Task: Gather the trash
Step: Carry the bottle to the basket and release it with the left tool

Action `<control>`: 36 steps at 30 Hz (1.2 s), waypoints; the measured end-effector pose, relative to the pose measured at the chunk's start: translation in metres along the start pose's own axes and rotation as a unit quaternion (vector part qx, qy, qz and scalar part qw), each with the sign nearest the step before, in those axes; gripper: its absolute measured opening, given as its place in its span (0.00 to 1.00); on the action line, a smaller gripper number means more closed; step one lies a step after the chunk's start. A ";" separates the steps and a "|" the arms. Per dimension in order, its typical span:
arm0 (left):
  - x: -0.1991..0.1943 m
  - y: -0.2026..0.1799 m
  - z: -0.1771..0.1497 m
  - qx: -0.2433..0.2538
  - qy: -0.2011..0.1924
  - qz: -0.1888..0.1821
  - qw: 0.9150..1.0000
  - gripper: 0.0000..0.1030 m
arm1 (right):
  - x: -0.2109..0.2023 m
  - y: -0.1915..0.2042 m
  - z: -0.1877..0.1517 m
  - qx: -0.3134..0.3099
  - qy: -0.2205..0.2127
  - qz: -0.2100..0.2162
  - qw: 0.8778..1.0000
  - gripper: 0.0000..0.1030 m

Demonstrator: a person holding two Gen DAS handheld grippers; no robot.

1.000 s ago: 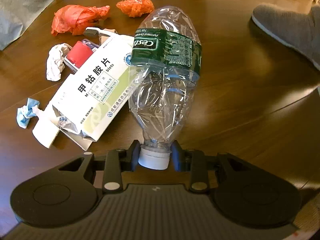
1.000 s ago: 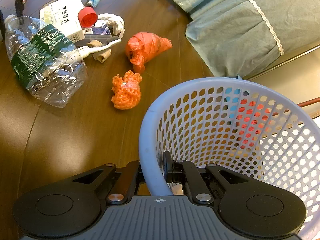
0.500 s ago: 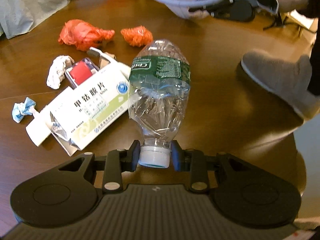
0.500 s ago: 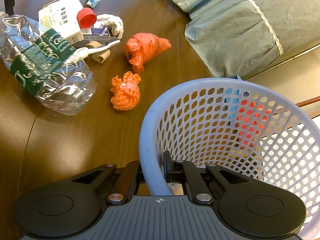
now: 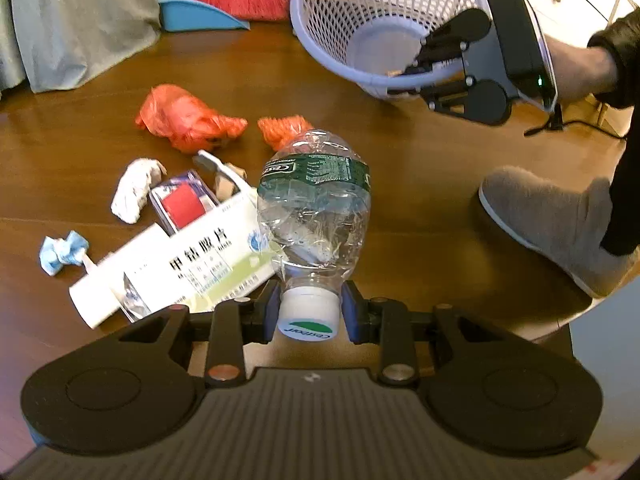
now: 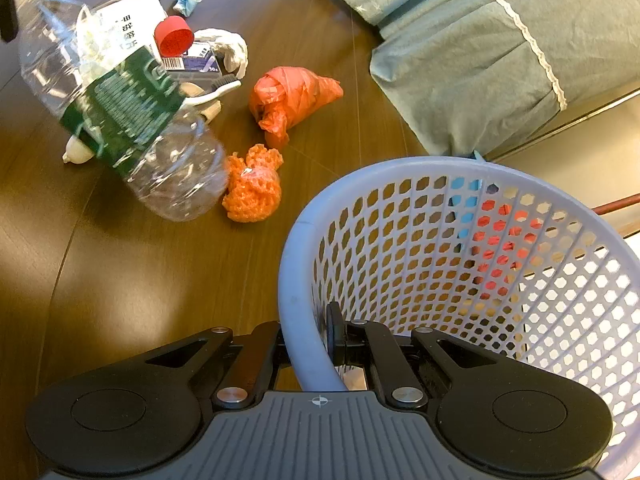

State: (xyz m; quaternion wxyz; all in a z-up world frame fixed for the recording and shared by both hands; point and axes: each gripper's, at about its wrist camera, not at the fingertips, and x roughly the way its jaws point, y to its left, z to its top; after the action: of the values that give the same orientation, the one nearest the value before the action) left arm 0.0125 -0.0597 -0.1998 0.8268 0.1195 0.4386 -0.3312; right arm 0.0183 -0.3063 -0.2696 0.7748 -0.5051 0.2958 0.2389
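Observation:
A crushed clear plastic bottle (image 5: 314, 204) with a green label hangs above the wooden floor, and my left gripper (image 5: 309, 312) is shut on its white cap. The right wrist view shows the same bottle (image 6: 120, 120) lifted at the upper left. My right gripper (image 6: 310, 340) is shut on the rim of the lavender mesh basket (image 6: 292, 276), which is tilted with its mouth towards the bottle. From the left wrist view the basket (image 5: 380, 24) and right gripper (image 5: 416, 80) sit at the upper right. Loose trash lies below: a white medicine box (image 5: 176, 268), an orange bag (image 5: 184, 118), an orange net (image 6: 252, 188).
A white tissue wad (image 5: 134, 190), a blue wrapper (image 5: 62, 252), a red cap on a small box (image 6: 174, 38) and a toothbrush (image 6: 212, 92) lie nearby. A person's grey slipper (image 5: 556, 224) stands at the right. A teal cloth (image 6: 480, 40) and a red broom in a blue dustpan (image 5: 224, 4) border the floor.
My left gripper has lifted the bottle off the floor by its cap and tipped up, bringing the basket and right gripper into its view. The right gripper and basket have kept still.

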 end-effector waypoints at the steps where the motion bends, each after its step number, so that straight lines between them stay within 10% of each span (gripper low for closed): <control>1: -0.002 0.000 0.002 0.000 -0.004 0.002 1.000 0.27 | 0.000 0.000 0.001 -0.001 0.000 0.000 1.000 0.01; 23: -0.049 -0.010 0.110 0.109 -0.081 0.030 0.990 0.27 | 0.000 0.005 0.002 -0.010 -0.003 0.002 1.000 0.01; 36: 0.039 -0.075 0.222 0.225 -0.102 0.001 0.969 0.28 | -0.002 0.001 0.000 0.004 -0.009 0.003 1.000 0.01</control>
State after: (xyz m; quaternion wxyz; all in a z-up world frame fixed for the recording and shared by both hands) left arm 0.1228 -0.2417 -0.0937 0.8196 0.2682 0.2662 -0.4306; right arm 0.0161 -0.3059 -0.2691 0.7786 -0.4992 0.2914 0.2442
